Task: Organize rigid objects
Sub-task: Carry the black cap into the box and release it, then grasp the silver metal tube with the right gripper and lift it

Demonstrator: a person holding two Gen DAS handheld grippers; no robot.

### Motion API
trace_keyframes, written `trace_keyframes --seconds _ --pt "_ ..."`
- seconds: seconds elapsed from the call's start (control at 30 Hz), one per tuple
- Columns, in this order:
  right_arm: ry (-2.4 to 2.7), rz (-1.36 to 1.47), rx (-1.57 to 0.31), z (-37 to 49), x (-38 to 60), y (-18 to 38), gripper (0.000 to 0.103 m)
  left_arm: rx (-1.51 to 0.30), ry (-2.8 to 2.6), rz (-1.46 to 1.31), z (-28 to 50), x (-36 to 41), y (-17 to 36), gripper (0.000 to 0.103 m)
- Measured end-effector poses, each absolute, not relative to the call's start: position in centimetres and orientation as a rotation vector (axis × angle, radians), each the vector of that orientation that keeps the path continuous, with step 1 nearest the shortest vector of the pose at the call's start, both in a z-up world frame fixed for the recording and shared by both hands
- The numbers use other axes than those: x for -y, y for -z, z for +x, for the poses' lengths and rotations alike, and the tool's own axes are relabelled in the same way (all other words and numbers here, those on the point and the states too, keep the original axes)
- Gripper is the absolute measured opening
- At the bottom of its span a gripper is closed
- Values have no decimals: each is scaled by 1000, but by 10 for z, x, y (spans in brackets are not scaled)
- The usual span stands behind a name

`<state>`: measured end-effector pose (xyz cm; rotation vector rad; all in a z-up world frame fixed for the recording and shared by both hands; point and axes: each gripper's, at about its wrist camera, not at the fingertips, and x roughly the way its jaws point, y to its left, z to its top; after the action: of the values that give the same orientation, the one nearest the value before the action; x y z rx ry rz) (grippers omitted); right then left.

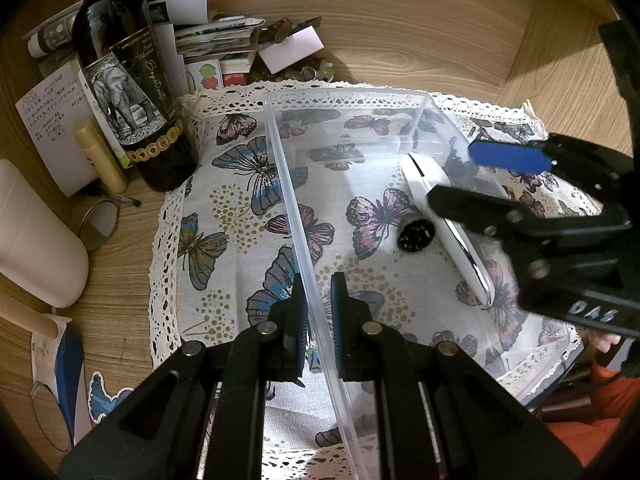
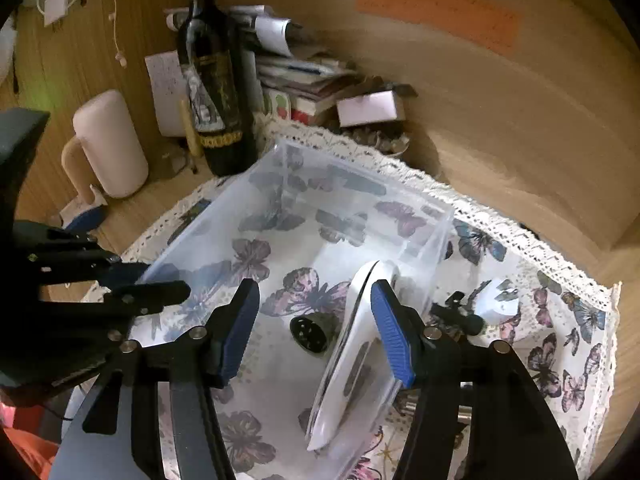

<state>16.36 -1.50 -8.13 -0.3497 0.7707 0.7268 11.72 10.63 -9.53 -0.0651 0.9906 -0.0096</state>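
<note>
A clear plastic box (image 1: 288, 184) (image 2: 224, 216) sits on a butterfly-print cloth (image 1: 224, 208). Inside it lie a long white device (image 1: 452, 224) (image 2: 352, 360) and a small black perforated cap (image 1: 416, 236) (image 2: 310, 330). My left gripper (image 1: 318, 320) is shut on the box's left wall; it also shows at the left of the right wrist view (image 2: 148, 280). My right gripper (image 2: 316, 320) is open over the box, its fingers either side of the cap and the white device; in the left wrist view (image 1: 468, 176) it reaches in from the right.
A dark wine bottle (image 1: 128, 80) (image 2: 216, 88), a pink mug (image 2: 108, 144), a gold tube (image 1: 100, 156) and stacked papers (image 1: 216, 36) crowd the wooden desk behind the cloth. A black clip (image 2: 456, 316) and a white plug (image 2: 500, 300) lie right of the box.
</note>
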Motion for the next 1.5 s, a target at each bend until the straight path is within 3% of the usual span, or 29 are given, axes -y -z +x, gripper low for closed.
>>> trace_keyframes --seconds 0.4,0.57,1.0,1.23,1.3,1.4,1.47,1.5 --pt "-608 -277 -665 166 66 46 71 -990 11 -66 118 -106 95 11" --pt "-500 -271 -668 175 103 43 72 -990 11 -67 117 -106 95 11" --pt "-437 -347 -913 201 137 125 72 -992 7 -62 118 -109 94 11" --pt "-522 -326 -949 208 131 132 74 -990 5 -66 118 -110 95 11" --pt "-543 -344 -984 209 128 140 70 -990 6 -65 117 -110 95 11" --pt "-515 -385 -971 203 125 146 56 -990 6 -61 117 -110 95 11" --pt "-511 -369 -975 197 129 142 32 -990 6 -57 118 -110 95 11" --pt "-510 -358 -986 194 132 140 29 -989 6 -55 118 -110 95 11"
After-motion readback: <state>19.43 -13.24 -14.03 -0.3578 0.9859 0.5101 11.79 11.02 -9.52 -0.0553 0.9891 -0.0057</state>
